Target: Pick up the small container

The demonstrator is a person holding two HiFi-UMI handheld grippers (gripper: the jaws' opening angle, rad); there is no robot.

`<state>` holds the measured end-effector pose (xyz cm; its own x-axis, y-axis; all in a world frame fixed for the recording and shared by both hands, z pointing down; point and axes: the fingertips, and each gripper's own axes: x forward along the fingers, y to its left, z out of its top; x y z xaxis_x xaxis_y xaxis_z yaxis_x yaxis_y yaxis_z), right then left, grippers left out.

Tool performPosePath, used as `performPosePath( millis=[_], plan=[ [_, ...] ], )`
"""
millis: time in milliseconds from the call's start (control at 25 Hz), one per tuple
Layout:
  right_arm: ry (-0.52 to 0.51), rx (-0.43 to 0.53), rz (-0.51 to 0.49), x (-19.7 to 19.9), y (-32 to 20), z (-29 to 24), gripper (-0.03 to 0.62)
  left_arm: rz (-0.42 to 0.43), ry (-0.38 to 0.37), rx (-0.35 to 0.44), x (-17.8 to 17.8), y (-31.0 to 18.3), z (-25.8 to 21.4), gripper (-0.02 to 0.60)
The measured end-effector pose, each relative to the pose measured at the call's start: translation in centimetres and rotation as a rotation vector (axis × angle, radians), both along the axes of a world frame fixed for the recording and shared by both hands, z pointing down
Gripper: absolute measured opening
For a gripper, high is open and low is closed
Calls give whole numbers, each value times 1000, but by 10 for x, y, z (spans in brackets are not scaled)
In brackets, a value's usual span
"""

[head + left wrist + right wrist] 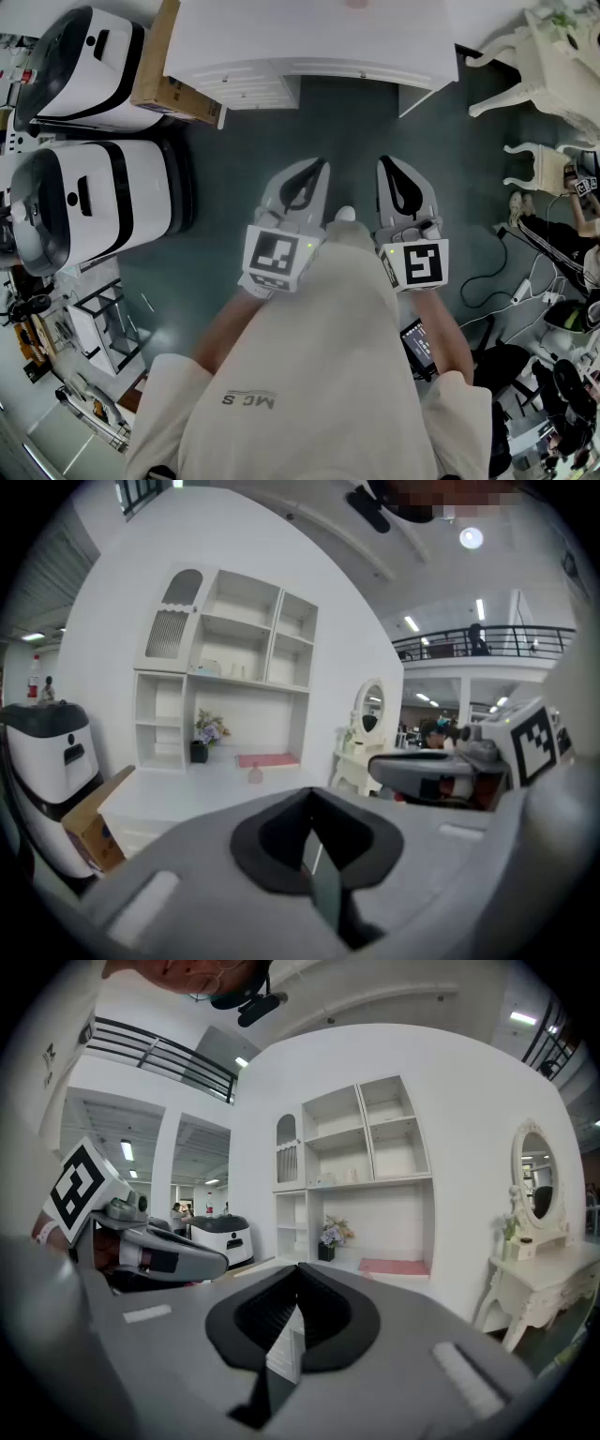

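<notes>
We're in a big indoor test hall dressed up as a bedroom corner: a white desk point(309, 37) under a shelf unit point(361, 1147), and a dressing table point(539, 1279) with an oval mirror point(534, 1177). Around it stand boxy white machines point(94, 202), loose cables point(497, 239) trail over the grey floor point(356, 141), and a railed balcony point(487, 641) runs overhead.

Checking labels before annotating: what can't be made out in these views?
Small container: left gripper view, too far and small to tell its shape.
Shelf items: left gripper view, too small to name.
Desk: head view, back part cut off by the top edge.
</notes>
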<state>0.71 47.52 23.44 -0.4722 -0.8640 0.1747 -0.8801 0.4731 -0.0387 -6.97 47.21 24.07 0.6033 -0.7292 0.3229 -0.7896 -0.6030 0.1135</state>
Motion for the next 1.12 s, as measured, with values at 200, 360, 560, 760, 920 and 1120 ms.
performPosePath(
  millis=[200,360,560,760,920,1120],
  plan=[
    [-31,-4,1,4,16,-2,-14,-17,5,-2,2,20,-2,0],
    [-51,-26,7,11,25,0,-14,-39,6,1,0,30,-3,0],
    [-51,-44,25,23,30,3,-14,-79,6,4,-5,35,-2,0],
    [-39,-49,5,40,33,8,-14,-96,14,-5,4,36,-1,0],
    [-49,-63,15,53,19,15,-14,-97,20,-25,12,21,7,0],
    [-29,-61,25,61,-14,22,-14,-93,28,-39,21,-16,16,0]
  ],
)
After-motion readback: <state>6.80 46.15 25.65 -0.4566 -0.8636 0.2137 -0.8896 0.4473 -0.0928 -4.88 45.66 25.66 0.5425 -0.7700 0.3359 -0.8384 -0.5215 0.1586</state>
